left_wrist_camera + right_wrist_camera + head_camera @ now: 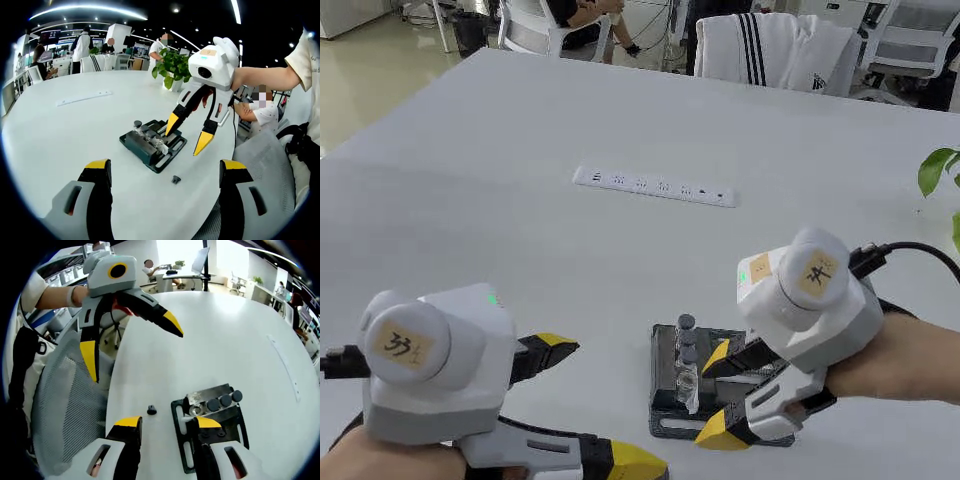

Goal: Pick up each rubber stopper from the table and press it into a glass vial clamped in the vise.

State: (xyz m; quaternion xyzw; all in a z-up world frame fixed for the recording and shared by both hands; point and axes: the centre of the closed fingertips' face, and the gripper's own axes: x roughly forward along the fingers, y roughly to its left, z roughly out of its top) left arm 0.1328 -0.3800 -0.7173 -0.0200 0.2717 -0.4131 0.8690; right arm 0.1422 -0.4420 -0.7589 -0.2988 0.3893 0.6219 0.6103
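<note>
3 dark stoppers point(225, 400) sit in a row on top of vials clamped in the vise point(665, 398). At the near end of that row I can make out 1 clear glass vial point(688, 385) with no dark cap on it. 1 loose stopper point(175, 179) lies on the white bench point(620, 270), near the vise but apart from it, on the side towards me.

I have the right gripper point(715, 395) just above the vise with its fingers spread wide and nothing between them. In the right gripper view, 1 finger overlaps the vise body and the loose stopper sits ahead of the other finger.

I have the left gripper point(165, 167) well off to the left above bare bench, with its fingers also wide apart and empty. In the left gripper view, the vise and the loose stopper lie ahead of it.
</note>
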